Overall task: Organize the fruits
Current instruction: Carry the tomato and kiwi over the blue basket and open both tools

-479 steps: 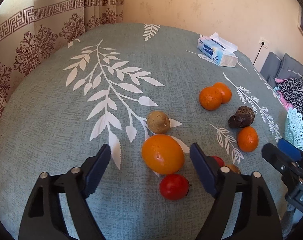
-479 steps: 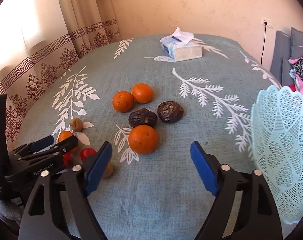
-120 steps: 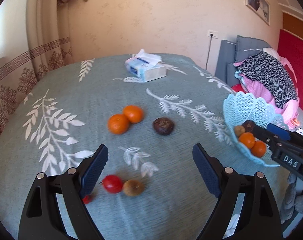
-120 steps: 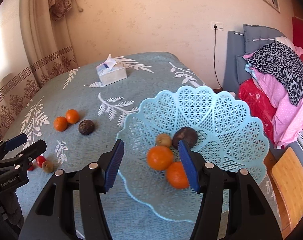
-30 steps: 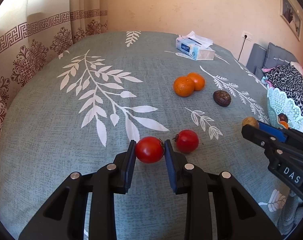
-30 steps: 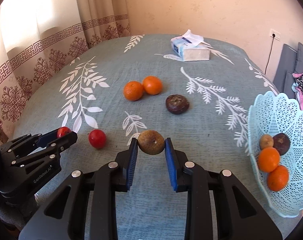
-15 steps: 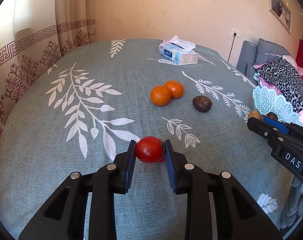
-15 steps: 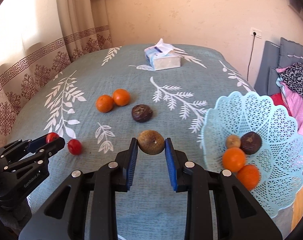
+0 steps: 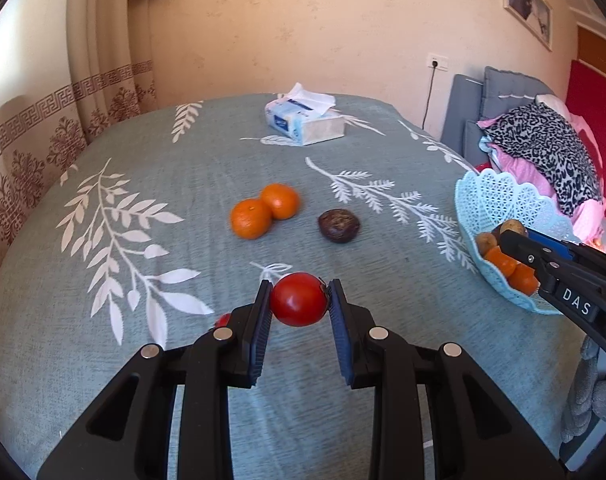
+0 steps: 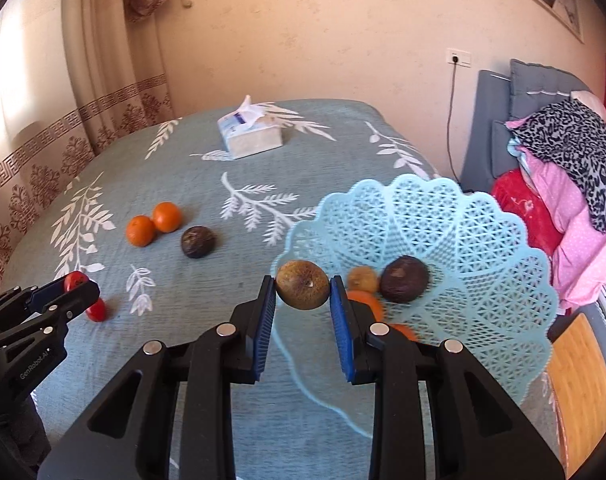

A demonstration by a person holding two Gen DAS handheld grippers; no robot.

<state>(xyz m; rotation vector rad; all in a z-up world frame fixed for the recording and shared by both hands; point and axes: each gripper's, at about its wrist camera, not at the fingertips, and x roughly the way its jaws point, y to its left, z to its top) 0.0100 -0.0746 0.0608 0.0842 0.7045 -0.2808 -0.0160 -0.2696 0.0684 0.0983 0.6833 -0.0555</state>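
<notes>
My left gripper (image 9: 299, 304) clamps a red tomato (image 9: 298, 299) at frame centre. My right gripper (image 10: 302, 291) pinches a brown fruit (image 10: 302, 285) beside the blue basket (image 10: 483, 232), centre-right.

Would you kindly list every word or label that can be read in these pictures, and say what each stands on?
"DAS": white letters on the right tongs, seen from the left wrist.
"GenRobot.AI": on the body of the left tongs, seen from the right wrist.
Tissue box: blue print, too small and blurred to read.
Framed picture on the wall: nothing readable.
</notes>
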